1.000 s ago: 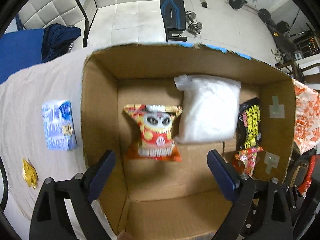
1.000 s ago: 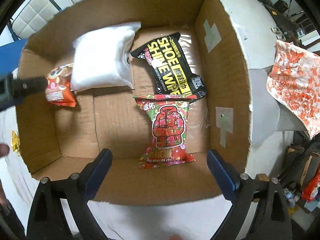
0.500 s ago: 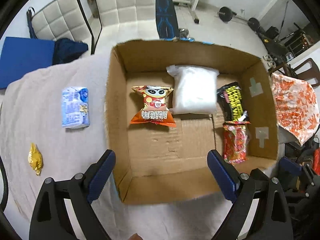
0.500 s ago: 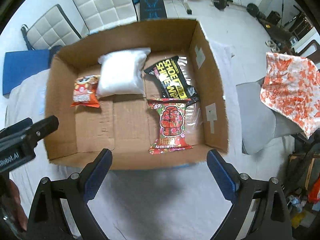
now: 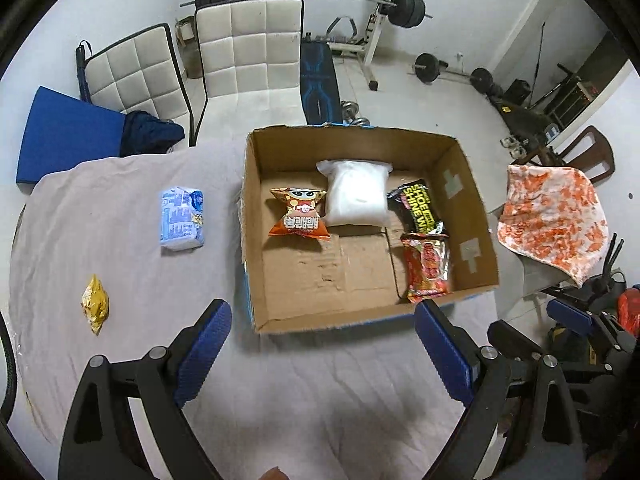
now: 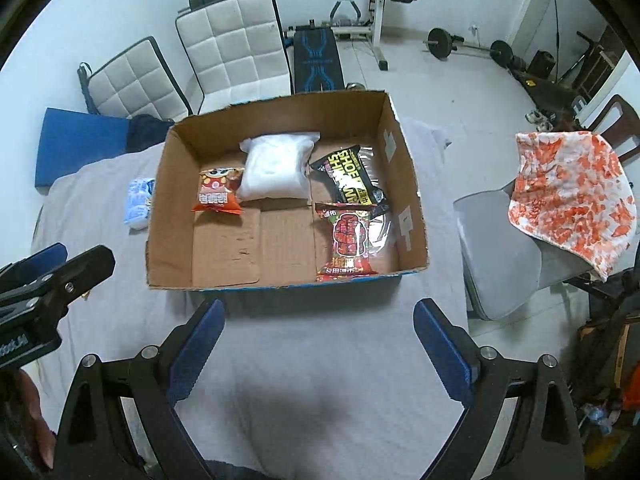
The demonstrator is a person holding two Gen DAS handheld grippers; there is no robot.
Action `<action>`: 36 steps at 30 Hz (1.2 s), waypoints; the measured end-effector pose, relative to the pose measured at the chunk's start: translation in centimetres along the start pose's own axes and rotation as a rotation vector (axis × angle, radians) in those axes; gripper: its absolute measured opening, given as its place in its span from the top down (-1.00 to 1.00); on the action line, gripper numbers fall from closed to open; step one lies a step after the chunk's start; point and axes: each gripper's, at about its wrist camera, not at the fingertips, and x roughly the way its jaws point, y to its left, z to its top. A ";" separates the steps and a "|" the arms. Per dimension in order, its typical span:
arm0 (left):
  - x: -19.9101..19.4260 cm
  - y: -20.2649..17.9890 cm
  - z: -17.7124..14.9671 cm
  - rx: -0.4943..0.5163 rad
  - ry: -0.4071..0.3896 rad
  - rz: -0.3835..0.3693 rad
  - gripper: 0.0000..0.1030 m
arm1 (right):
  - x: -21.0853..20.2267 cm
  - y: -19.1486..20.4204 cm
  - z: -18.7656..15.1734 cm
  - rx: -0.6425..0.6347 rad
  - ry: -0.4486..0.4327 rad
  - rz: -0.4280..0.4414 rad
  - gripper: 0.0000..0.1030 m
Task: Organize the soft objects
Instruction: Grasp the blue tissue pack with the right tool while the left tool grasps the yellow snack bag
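Four packs in the box (image 5: 472,200) already: orange snack (image 5: 299,214) far left, white pouch (image 5: 356,192) just right of it and touching, wipes (image 5: 418,208) on the right side, red pack (image 5: 428,270) nearer, overlapping the wipes' near end. Two left outside on the cloth (image 5: 320,380), left of the box: blue pack (image 5: 182,220) not far from the box wall, gold wrapper (image 5: 95,304) nearer and further left, well apart from it.

Left claw (image 5: 322,354) spread wide, empty, poised above the cloth by the box's near left corner. Right claw (image 6: 320,350) likewise wide and empty, above the cloth by the near wall. Nothing gripped anywhere.

Probably between picks, with the blue pack the likely next target for the left claw. Plenty of bare cardboard in the near left of the box for it.

Risks from here. Blue pack soft and slick-looking: pinched at one end, liable to sag or slide out on the way over the wall. Carried low, could catch the box's left wall and nudge the whole box. Gold wrapper small and crinkly: easy to close short of it, or to grab a fold of cloth with it and drag the cloth. Cloth dragged means everything shifts. Claws working side by side near that left corner: some chance of bumping each other.
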 end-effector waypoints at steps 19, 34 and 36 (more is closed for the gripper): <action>-4.5 7.8 -0.8 -0.076 -0.047 0.001 -0.82 | -2.1 10.6 1.6 -0.075 -0.019 0.103 -0.89; -2.4 29.1 -0.5 -0.380 0.013 0.192 -0.82 | 10.7 30.9 9.2 -0.229 0.161 0.203 -0.89; -0.9 30.9 -0.7 -0.397 0.055 0.223 -0.82 | 13.7 32.5 10.2 -0.219 0.204 0.193 -0.89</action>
